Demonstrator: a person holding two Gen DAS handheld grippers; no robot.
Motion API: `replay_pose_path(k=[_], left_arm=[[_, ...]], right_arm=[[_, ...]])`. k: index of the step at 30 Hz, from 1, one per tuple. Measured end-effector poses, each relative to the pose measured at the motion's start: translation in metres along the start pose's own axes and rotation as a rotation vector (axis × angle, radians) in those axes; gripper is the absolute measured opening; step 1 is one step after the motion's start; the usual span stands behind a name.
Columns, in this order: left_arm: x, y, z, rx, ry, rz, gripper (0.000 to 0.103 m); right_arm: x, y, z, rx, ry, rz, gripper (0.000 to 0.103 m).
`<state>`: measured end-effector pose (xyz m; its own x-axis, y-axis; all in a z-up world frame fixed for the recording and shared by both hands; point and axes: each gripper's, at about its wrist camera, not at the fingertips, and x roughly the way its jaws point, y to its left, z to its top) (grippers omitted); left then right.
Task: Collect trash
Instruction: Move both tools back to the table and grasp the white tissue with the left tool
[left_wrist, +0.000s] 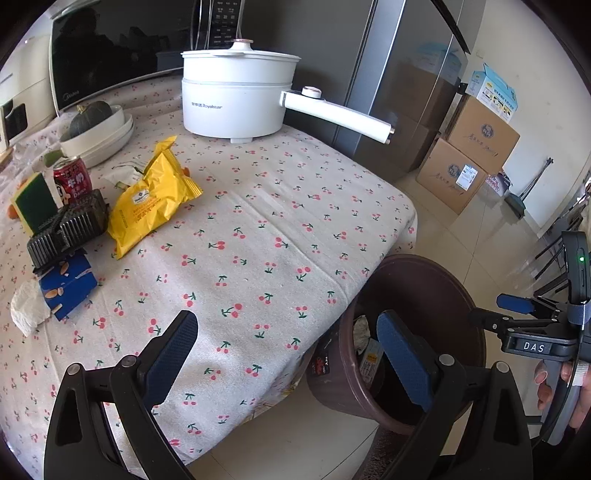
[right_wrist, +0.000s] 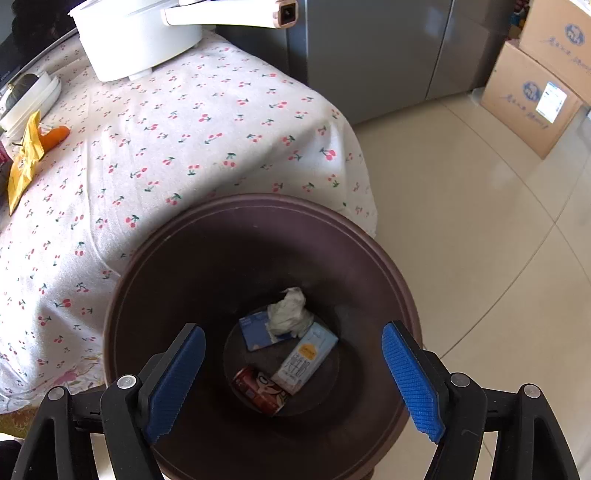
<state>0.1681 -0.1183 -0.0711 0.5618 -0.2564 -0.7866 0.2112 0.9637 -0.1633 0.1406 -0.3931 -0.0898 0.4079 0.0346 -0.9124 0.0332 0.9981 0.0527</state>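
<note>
Trash already fills the bottom of the brown bin (right_wrist: 258, 236): a crumpled tissue (right_wrist: 290, 314), a pale blue carton (right_wrist: 255, 330), a white milk carton (right_wrist: 306, 356) and a red can (right_wrist: 260, 387), all low in the centre of the right wrist view. My right gripper (right_wrist: 293, 380) hangs over the bin mouth with its fingers spread wide and nothing between them, so I judge a drop-off as finished on that side. My left gripper (left_wrist: 288, 363) is likewise released and empty, pointing down over the near edge of the cherry-print tablecloth (left_wrist: 258, 229), lower centre of its frame.

What is left sits at the left of the left wrist view: a yellow snack bag (left_wrist: 147, 206), a black plastic tray (left_wrist: 68, 229), a blue box (left_wrist: 68, 284), a white tissue wad (left_wrist: 27, 308) and a red can on the table (left_wrist: 72, 179). I would swing the left gripper toward that cluster next. The tissue and blue box are nearest; the bag is limp, so I would pinch an edge.
</note>
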Motion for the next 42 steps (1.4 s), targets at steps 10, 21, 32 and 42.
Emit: replay_pose_path(k=[10,21,32,42], left_arm=[[-0.025,0.04,-0.002,-0.047,-0.02,0.05,0.099],[-0.065,0.125,-0.008,-0.178,-0.044,0.154,0.101],[-0.047,0.23,-0.002,-0.281,0.063,0.29,0.101],[0.004,0.275,-0.006,-0.341,0.118,0.352,0.093]], right_arm=[[-0.002,0.035,0.01,-0.046,-0.01,0.025,0.084],[-0.004,0.1,0.03,-0.116,-0.039,0.062,0.088],[0.005,0.195,0.063,-0.216,-0.06,0.139,0.093],[0.034,0.219,0.074,-0.249,-0.013,0.112,0.093]])
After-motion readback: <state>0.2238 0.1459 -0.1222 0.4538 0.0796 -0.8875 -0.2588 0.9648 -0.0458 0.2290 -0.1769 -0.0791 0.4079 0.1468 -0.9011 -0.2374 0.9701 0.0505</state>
